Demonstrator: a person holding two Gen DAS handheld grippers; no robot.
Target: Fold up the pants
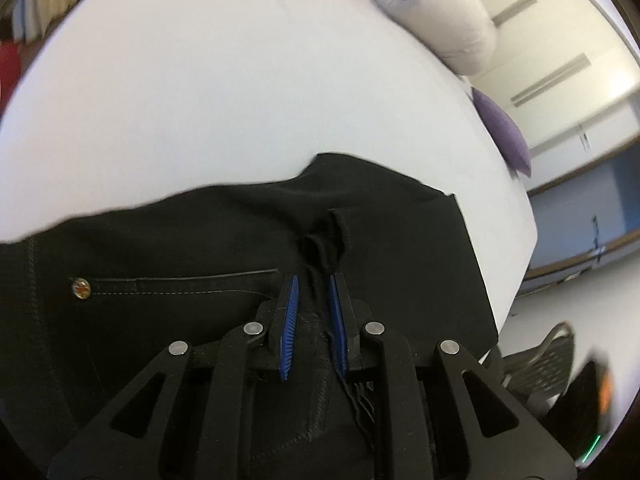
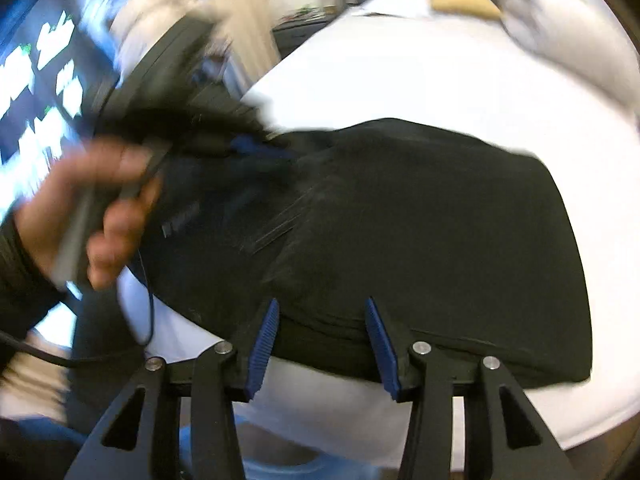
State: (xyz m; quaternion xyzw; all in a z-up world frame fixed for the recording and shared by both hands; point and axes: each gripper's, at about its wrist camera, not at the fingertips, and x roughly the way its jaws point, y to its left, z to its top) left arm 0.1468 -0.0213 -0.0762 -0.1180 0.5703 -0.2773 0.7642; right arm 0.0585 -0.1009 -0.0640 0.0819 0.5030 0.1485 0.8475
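1 pair of black pants (image 1: 224, 248) lies folded on the white tabletop (image 1: 224, 92), near its front edge. There are 2 grippers, each with 2 blue-padded fingers. The left gripper (image 1: 313, 286) sits over the pants with its fingers narrow, pinching frayed black threads and bunched cloth beside 1 metal rivet (image 1: 81, 288) at a stitched pocket seam. The right gripper (image 2: 320, 310) hovers at the near edge of the pants, its fingers wide and gripping nothing. Only the left wrist view shows 1 grey pillow (image 1: 448, 20) and 1 purple cushion (image 1: 506, 134) at the tabletop's far right. Only the right wrist view shows the person's left hand (image 2: 80, 208), blurred, left of the pants.
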